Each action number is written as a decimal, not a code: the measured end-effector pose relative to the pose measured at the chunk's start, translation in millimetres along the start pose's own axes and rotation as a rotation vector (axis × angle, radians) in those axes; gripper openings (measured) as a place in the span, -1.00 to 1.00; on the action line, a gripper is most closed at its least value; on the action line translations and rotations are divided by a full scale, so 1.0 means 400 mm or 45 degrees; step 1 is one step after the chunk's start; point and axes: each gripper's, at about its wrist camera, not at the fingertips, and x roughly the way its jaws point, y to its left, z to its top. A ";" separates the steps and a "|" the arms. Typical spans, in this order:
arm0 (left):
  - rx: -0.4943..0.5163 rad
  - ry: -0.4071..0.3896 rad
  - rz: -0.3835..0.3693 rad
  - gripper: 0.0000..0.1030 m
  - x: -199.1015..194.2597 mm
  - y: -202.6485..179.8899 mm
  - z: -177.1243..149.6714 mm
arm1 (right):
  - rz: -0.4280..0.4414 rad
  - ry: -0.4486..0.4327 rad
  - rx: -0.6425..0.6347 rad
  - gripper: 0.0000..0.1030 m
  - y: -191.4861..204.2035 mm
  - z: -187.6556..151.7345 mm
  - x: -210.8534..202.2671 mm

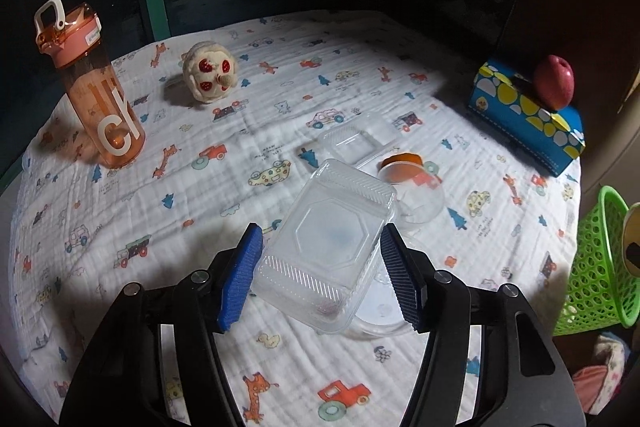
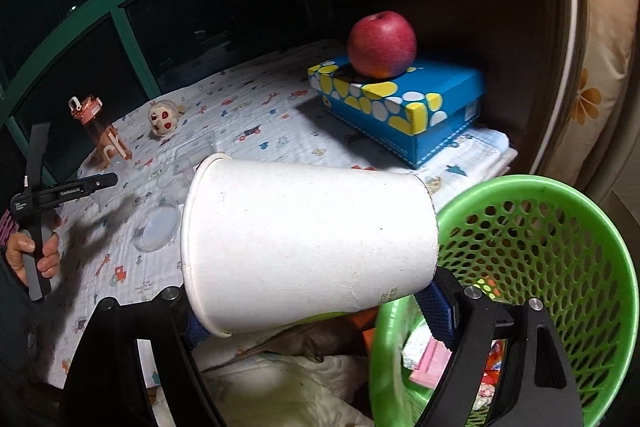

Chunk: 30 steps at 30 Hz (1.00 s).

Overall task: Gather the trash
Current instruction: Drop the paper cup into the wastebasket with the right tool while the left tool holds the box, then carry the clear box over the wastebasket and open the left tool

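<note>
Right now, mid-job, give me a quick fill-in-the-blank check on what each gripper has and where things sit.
1. The left gripper holds a clear plastic ____.
2. The right gripper holds a white paper ____.
3. The apple rests on the blue ____.
4. The basket beside the table is ____ in colour.

Missing words: container; cup; box; green

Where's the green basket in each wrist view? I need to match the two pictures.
Left wrist view: the green basket sits at the far right edge, beyond the table's edge, partly cut off.
Right wrist view: it fills the lower right, just past the white paper cup held in the right tongs.
Shared landmark: the red apple on the blue box.
</note>
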 end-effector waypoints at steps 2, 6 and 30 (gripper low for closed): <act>0.015 -0.019 -0.022 0.17 -0.027 -0.026 0.002 | -0.029 -0.013 0.029 0.54 -0.039 -0.008 -0.026; 0.059 -0.051 -0.068 0.17 -0.068 -0.098 0.009 | -0.106 -0.029 0.080 0.54 -0.125 -0.034 -0.071; 0.404 -0.048 -0.426 0.17 -0.120 -0.627 0.000 | -0.307 -0.131 0.347 0.54 -0.407 -0.166 -0.260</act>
